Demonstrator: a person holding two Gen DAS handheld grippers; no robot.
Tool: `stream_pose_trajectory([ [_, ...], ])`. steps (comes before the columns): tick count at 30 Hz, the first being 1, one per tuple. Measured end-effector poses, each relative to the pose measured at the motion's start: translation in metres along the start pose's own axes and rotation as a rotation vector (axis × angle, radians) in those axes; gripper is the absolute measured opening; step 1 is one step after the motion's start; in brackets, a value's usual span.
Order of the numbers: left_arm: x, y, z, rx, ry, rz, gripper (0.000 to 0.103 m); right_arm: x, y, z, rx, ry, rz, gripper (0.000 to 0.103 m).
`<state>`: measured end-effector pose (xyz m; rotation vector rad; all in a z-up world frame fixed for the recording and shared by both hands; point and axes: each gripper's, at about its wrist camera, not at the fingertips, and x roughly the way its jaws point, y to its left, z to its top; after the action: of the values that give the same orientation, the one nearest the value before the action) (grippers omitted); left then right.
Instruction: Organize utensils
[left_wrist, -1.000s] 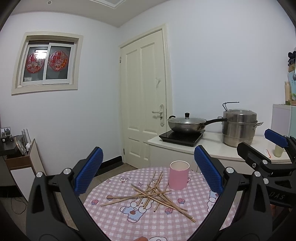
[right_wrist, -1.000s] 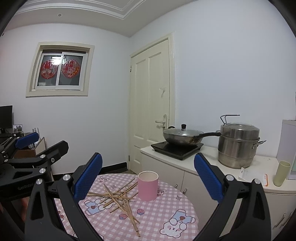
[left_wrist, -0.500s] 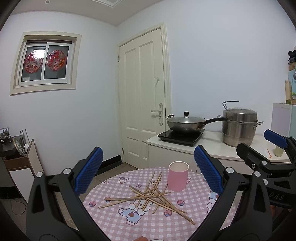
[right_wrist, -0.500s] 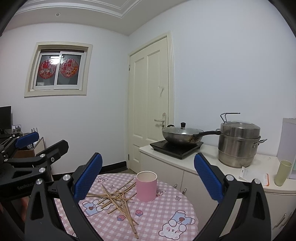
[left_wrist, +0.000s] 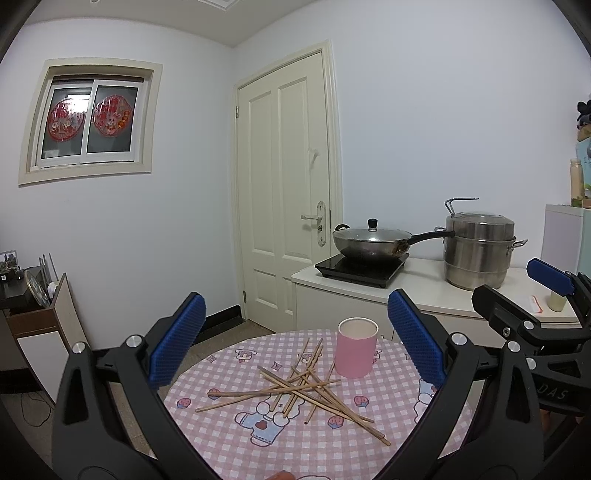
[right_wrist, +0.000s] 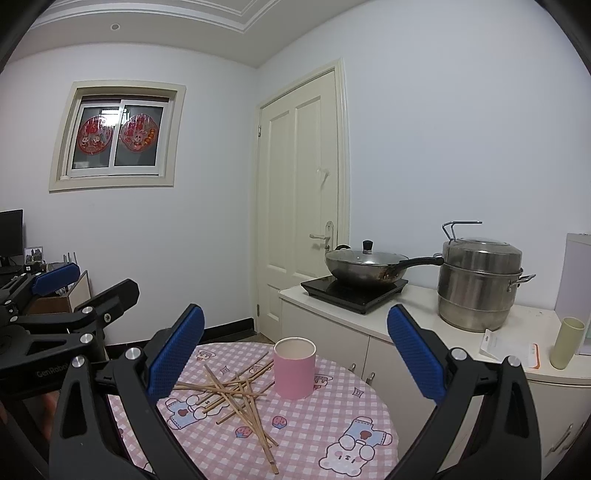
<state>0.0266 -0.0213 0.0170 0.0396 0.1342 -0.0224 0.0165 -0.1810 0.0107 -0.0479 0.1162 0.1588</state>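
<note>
Several wooden chopsticks lie crossed in a loose pile on a round table with a pink checked cloth. A pink cup stands upright just behind and right of the pile. My left gripper hovers above the near side of the table, open and empty. My right gripper is held to its right at about the same height, also open and empty. Each gripper shows at the edge of the other's view.
Behind the table a white counter carries an induction hob with a lidded wok, a steel steamer pot and a pale cup. A cream door stands behind. A low cabinet sits at the left wall.
Both grippers have lifted or tilted slightly, so the table and cup sit a little lower in both views. The chopsticks and cup have not moved.
</note>
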Motion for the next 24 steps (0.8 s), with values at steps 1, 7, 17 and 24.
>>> stream_pose_trajectory([
  [1,0.000,0.000,-0.001,0.000,0.002,0.000,0.097,0.000,0.001,0.000,0.000,0.000,0.001,0.096],
  [7,0.003,0.001,-0.005,0.001,0.015,0.001,0.097,0.001,0.003,-0.001,0.002,0.007,0.008,0.096],
  [17,0.005,0.006,-0.008,-0.005,0.025,-0.001,0.097,0.005,0.004,-0.002,0.003,0.017,0.020,0.096],
  [24,0.013,0.013,-0.013,-0.016,0.048,0.000,0.097,0.013,0.006,-0.006,0.005,0.028,0.019,0.096],
])
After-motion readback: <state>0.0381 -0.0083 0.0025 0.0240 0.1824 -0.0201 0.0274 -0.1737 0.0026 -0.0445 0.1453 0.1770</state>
